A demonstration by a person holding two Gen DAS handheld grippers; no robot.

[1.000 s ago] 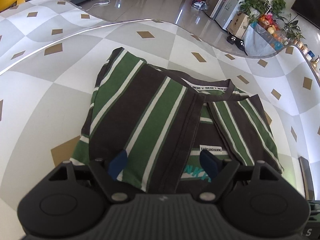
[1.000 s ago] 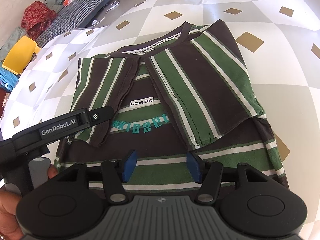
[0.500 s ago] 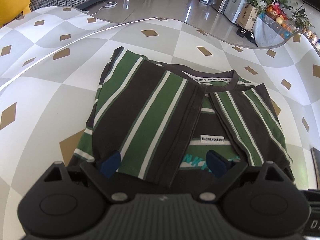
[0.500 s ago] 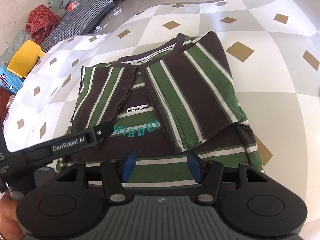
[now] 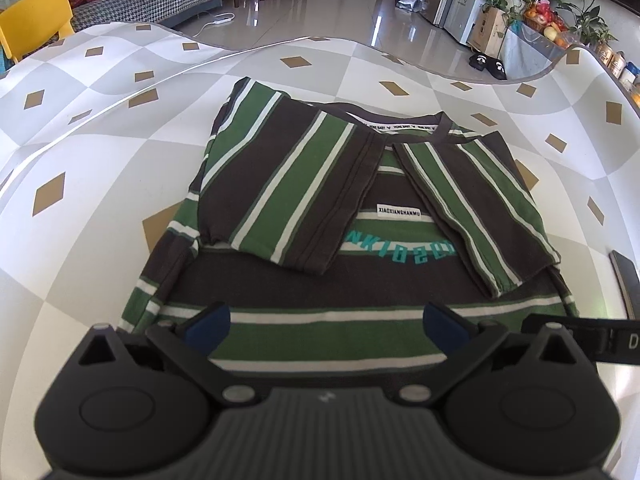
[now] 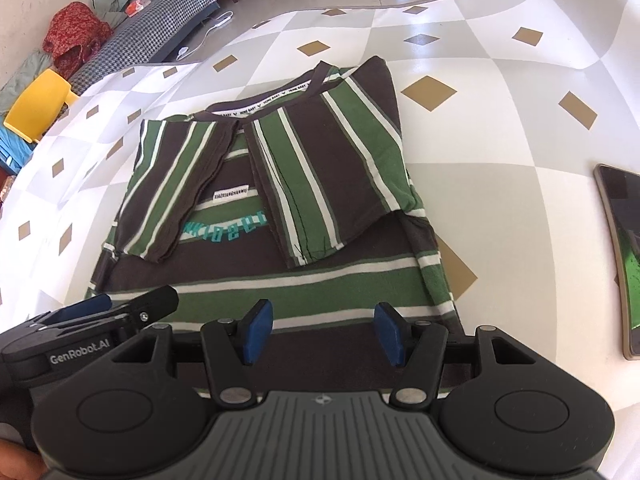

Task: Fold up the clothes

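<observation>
Bright daylight, sharp focus, floor glare, fisheye-warped edges

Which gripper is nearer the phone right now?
Right. The right gripper hangs open over the shirt's hem, on the side where the phone lies. The left gripper, also open, sits farther along the hem, away from it.

Lying flat at the middle of the worktop [image 5: 100, 216], the striped shirt [image 5: 348, 240], raising hardly any barrier. Stretching bare at nine and twelve o'clock, checkered cloth, leaving open passage. Sitting at three o'clock beside the shirt, a dark phone [image 6: 620, 256], narrowing that side. Crowding seven o'clock in the right view, the left hand-held gripper [image 6: 116, 312].
</observation>
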